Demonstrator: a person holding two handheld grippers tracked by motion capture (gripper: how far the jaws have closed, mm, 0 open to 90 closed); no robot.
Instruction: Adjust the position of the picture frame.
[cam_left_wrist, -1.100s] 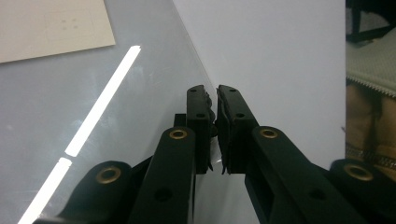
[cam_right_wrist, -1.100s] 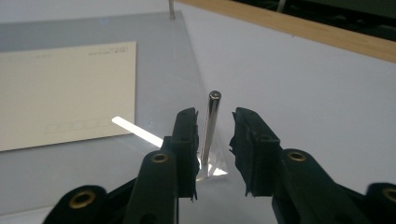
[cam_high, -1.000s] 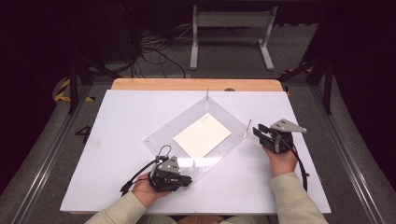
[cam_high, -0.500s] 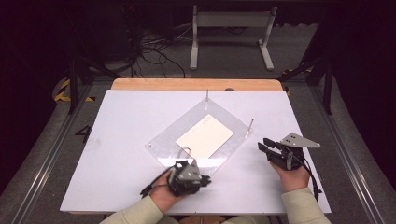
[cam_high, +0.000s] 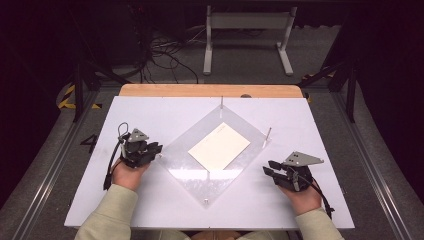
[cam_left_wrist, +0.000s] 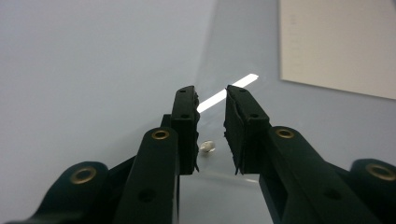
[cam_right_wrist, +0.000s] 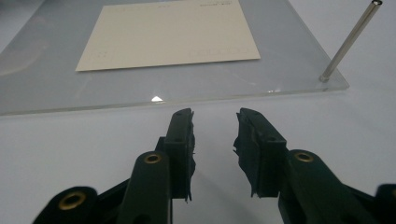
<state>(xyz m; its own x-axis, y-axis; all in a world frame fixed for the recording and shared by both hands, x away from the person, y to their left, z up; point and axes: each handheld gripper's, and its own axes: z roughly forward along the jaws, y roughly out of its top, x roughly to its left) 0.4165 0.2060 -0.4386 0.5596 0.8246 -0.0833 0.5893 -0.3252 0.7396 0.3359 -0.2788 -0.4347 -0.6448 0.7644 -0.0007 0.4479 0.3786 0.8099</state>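
A clear acrylic plate (cam_high: 182, 162) lies cornerwise on the white table board (cam_high: 320, 130), with a cream card (cam_high: 219, 146) flat on its middle. Thin metal pins stand at its far corner (cam_high: 221, 102) and its right corner (cam_high: 268, 134). My left gripper (cam_high: 159, 149) sits at the plate's left corner. Its jaws have just been opening and stand open with nothing between them (cam_left_wrist: 210, 93), and a small screw (cam_left_wrist: 208, 147) in the plate shows through the gap. My right gripper (cam_high: 267, 168) hovers open just off the plate's near right edge (cam_right_wrist: 215, 114), facing the card (cam_right_wrist: 168, 35) and the pin (cam_right_wrist: 350, 42).
A wooden strip (cam_high: 210, 90) runs along the board's far edge. Behind it are a white metal stand (cam_high: 247, 35) and cables (cam_high: 165, 50) on the dark floor. Dark rails (cam_high: 55, 165) flank the board. Another small screw (cam_high: 205, 201) marks the plate's near corner.
My left hand has swung from the plate's near edge out to its left corner, and its jaws have parted. My right hand has drawn back from the right pin toward the near side.
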